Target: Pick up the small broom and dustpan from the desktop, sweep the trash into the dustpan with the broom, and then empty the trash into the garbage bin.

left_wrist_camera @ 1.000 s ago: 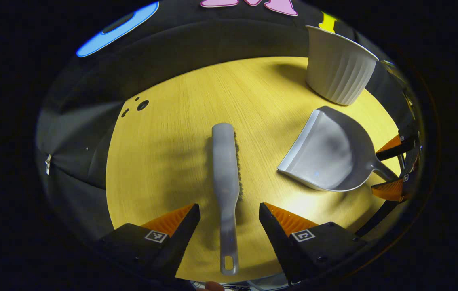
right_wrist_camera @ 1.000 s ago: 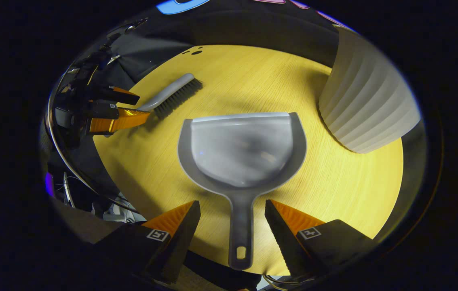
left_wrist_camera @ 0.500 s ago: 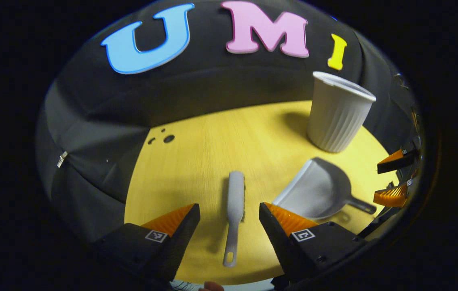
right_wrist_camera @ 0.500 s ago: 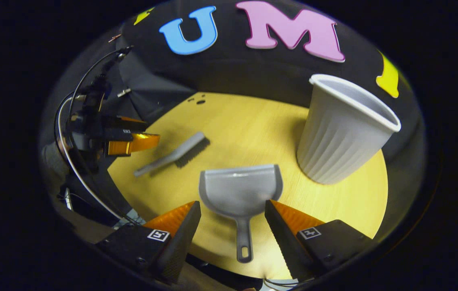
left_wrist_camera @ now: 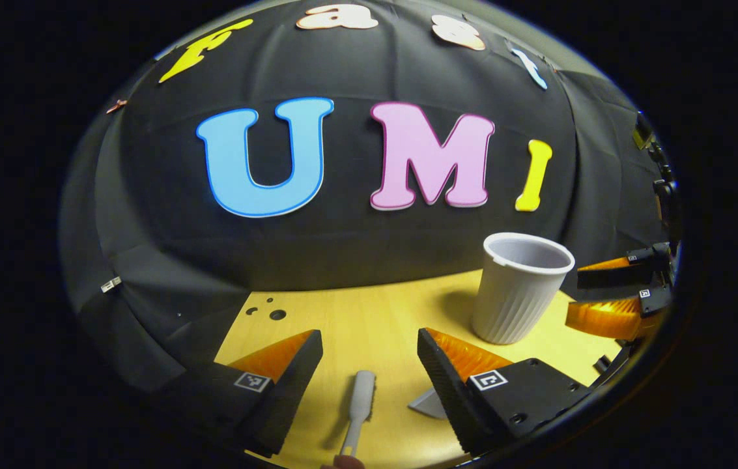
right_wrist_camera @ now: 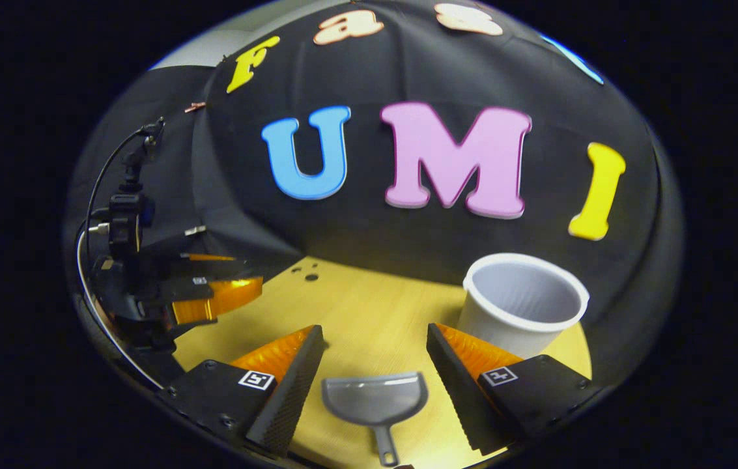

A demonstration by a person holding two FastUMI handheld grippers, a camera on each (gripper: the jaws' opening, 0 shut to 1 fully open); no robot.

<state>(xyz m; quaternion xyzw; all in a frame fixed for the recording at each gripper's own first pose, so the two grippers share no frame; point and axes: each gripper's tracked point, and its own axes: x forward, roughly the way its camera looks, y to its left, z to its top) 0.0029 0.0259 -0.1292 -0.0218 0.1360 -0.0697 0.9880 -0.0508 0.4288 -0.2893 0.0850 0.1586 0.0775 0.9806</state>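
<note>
Both sets of jaws stand wide apart, holding nothing. Between the fingers of the left gripper [left_wrist_camera: 369, 355] the small broom [left_wrist_camera: 359, 409] lies flat on the yellow wooden table [left_wrist_camera: 375, 319], handle toward the camera, untouched. A corner of the dustpan [left_wrist_camera: 428, 404] peeks out beside its right finger. The right gripper [right_wrist_camera: 375, 352] is held above the table and level, facing the booth wall, with the dustpan [right_wrist_camera: 375, 398] lying flat below and between its fingers, handle toward the camera, clear of both. A white ribbed cup, the garbage bin [right_wrist_camera: 522, 306], stands upright on the table just beyond the right finger. From the right gripper view, the left gripper [right_wrist_camera: 212, 296] hovers off to the left at about the same height, cable trailing behind it.
</note>
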